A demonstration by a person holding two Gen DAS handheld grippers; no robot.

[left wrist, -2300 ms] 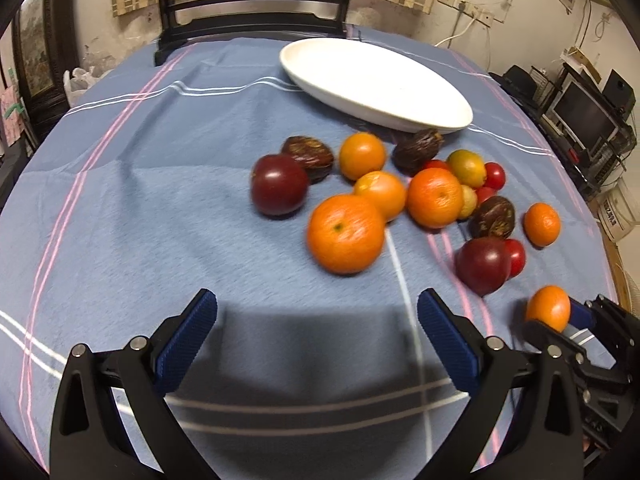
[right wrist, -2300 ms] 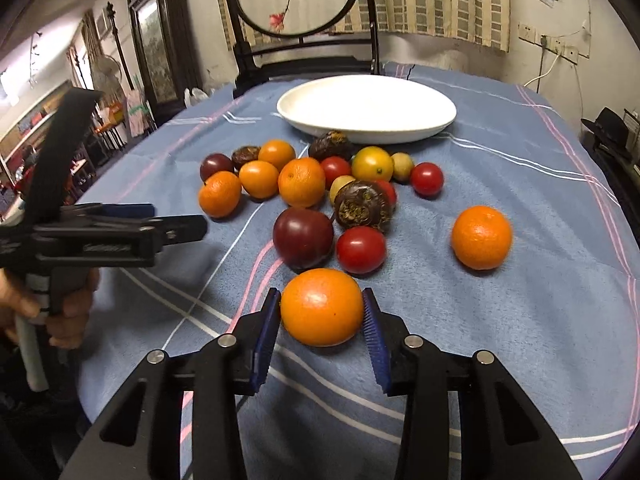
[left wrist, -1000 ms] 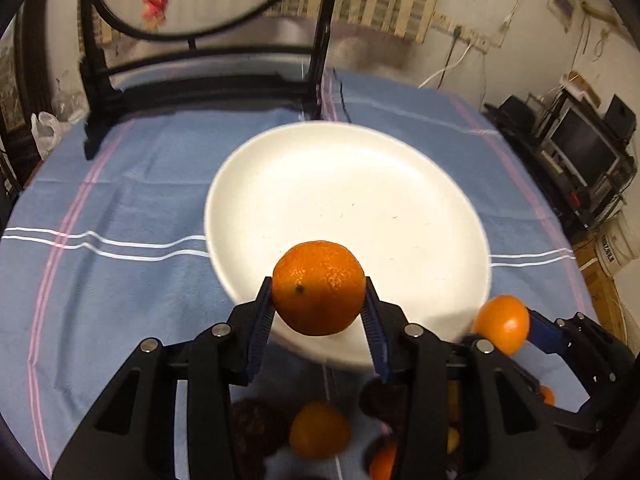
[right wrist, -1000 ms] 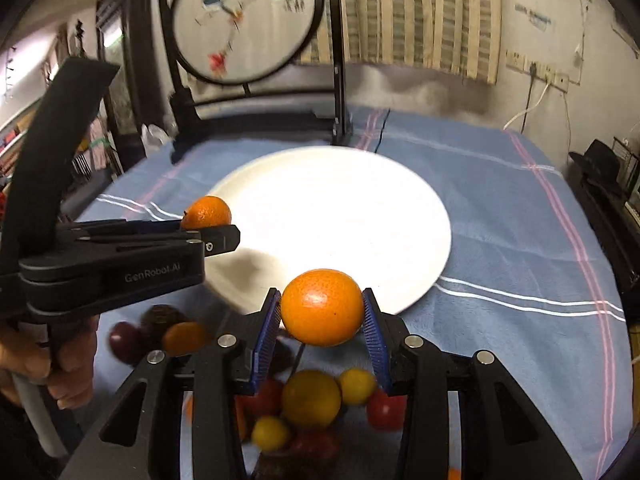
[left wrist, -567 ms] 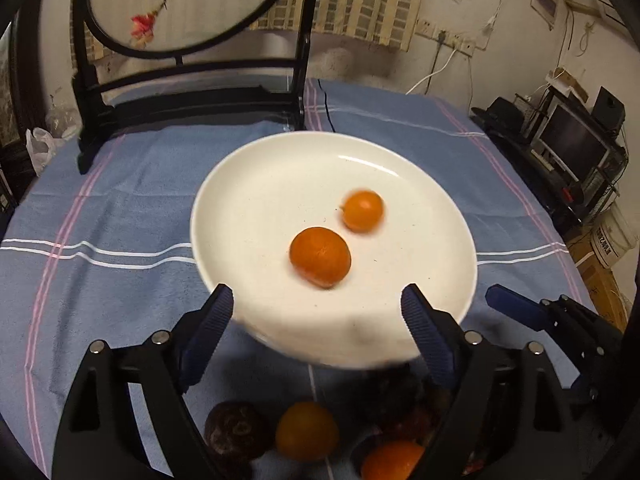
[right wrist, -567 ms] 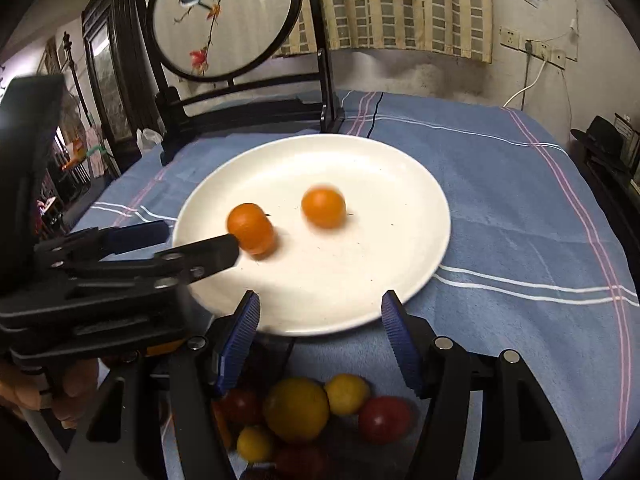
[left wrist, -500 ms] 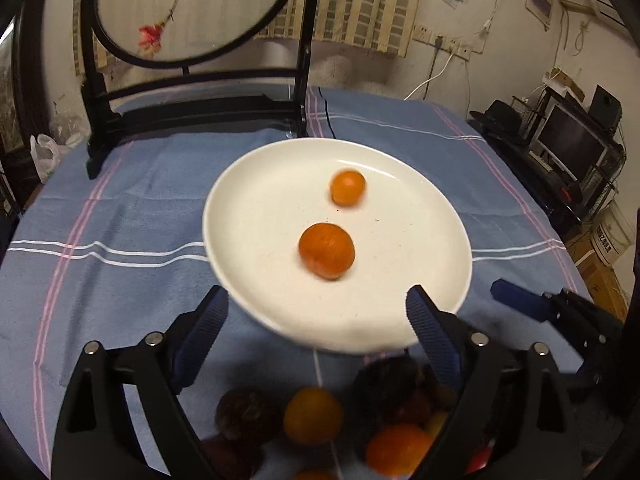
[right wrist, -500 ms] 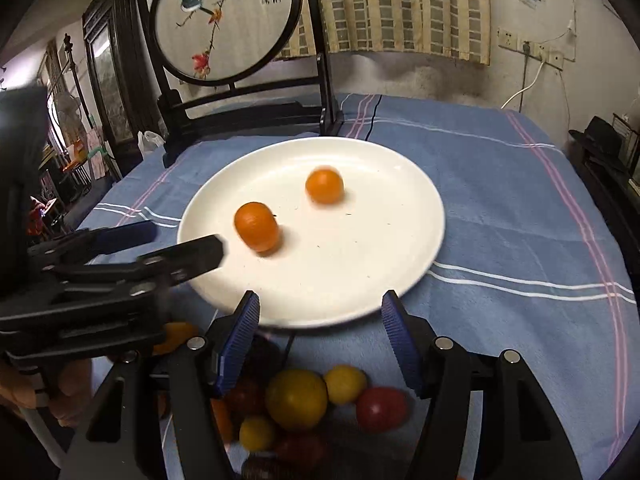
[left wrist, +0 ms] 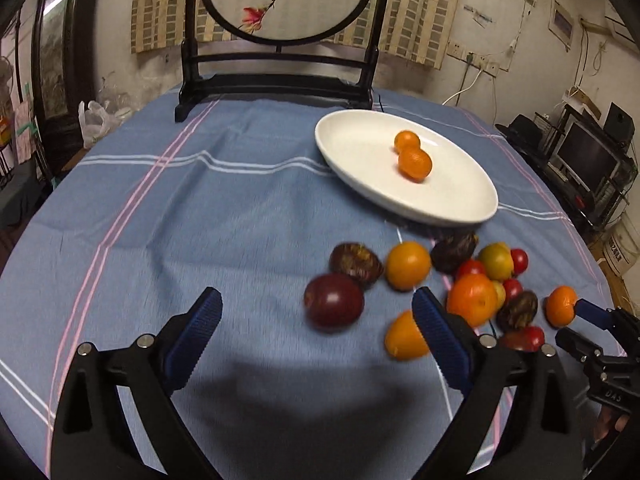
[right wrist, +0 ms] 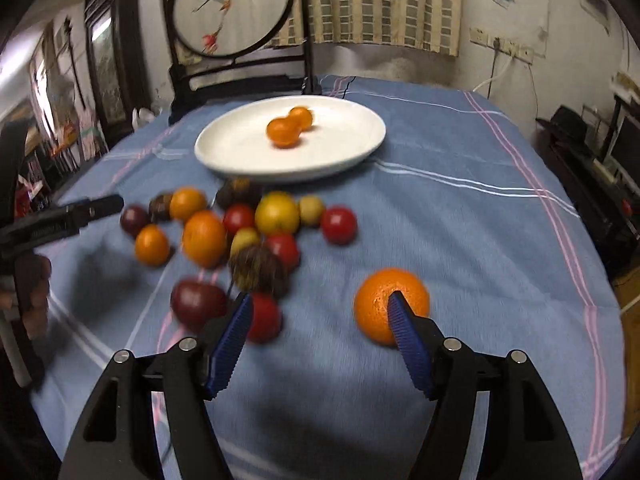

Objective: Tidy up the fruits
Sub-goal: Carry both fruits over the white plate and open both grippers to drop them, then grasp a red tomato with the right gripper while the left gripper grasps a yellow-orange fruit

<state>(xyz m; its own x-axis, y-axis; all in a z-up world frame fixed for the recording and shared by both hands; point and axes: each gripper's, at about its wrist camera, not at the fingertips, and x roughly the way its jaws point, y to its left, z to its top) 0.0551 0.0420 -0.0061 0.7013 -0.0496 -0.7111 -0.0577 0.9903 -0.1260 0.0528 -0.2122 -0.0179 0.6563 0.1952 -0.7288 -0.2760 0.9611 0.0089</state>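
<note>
A white plate [left wrist: 360, 152] [right wrist: 340, 148] holds two oranges [left wrist: 415, 164] [right wrist: 283, 132] that touch each other. Below it lies a pile of fruit on the blue cloth: oranges [left wrist: 407, 265], dark plums [left wrist: 334, 300] [right wrist: 198, 302], brown passion fruits [left wrist: 355, 262], red tomatoes [right wrist: 338, 224] and a yellow fruit [right wrist: 277, 211]. My left gripper [left wrist: 316, 332] is open and empty, low over the cloth, with a small orange [left wrist: 404, 338] by its right finger. My right gripper [right wrist: 320, 332] is open and empty, with a lone orange [right wrist: 390, 304] just behind its right finger.
A dark wooden stand with a round embroidered screen [left wrist: 280, 40] stands at the table's far edge. The other gripper shows in each view, at the right [left wrist: 592, 340] and at the left [right wrist: 60, 220]. Shelves with electronics [left wrist: 588, 160] are to the right of the table.
Both grippers let their oranges go onto the plate, opened, and drew back from the plate to low over the fruit pile. The two oranges rolled together.
</note>
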